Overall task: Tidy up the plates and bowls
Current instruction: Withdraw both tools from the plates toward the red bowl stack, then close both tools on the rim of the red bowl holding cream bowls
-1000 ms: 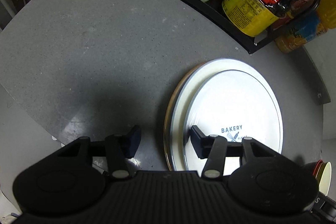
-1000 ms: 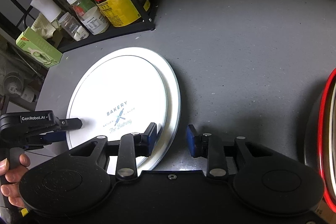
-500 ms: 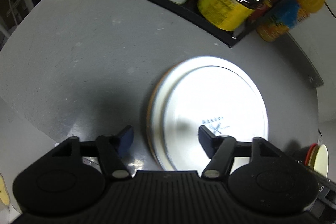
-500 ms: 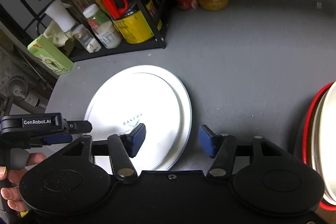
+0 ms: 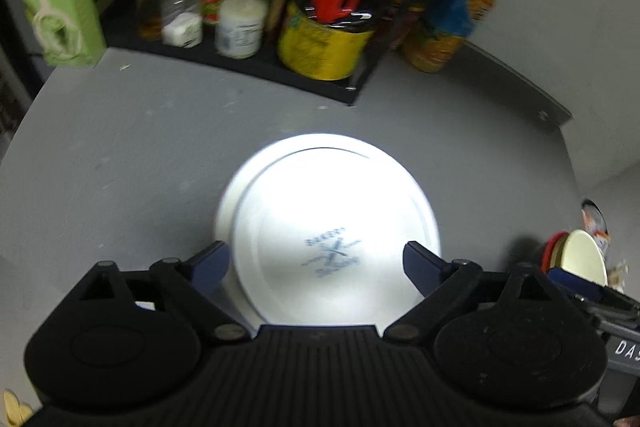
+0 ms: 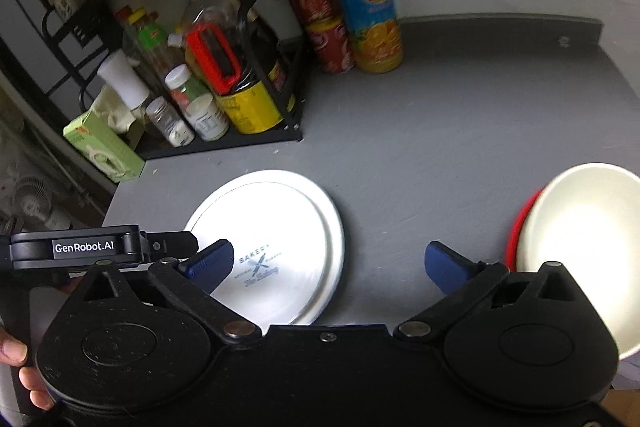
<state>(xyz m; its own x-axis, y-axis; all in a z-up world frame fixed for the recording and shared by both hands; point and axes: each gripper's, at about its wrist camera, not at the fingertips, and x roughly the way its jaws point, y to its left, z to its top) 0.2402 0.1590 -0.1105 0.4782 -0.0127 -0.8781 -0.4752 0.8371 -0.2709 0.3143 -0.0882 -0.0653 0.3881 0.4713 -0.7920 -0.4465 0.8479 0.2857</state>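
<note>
**Mia:** Where are the plates?

**Ben:** The white plates (image 6: 276,247) lie flat on the grey counter (image 6: 440,131), one on top of the other. The top plate sits a bit off to one side of the bottom one. They are near the counter's front edge, towards its left end, with the black rack (image 6: 224,143) of bottles behind them at the back.

**Mia:** And the bowls?

**Ben:** A cream bowl (image 6: 580,243) sits inside a red bowl (image 6: 520,223) at the counter's right end. They are well apart from the plates.

**Mia:** What are the grippers doing?

**Ben:** The left gripper (image 5: 316,263) has its fingers spread wide and holds nothing. The right gripper (image 6: 328,263) is spread wide too, and it holds nothing.

**Mia:** Which one is nearer to the plates?

**Ben:** The left one, it seems. In its own view the plates sit straight ahead, right between its two fingers. The right gripper has the plates ahead and to its left, and the bowls ahead and to its right.

**Mia:** Which way do the plates point?

**Ben:** They are round, so they have no long side. They face up, and the blue writing on the top plate reads towards the front edge.

**Mia:** So what comes next?

**Ben:** It is likely the right gripper goes for the bowls, since they lie on its side.
</note>
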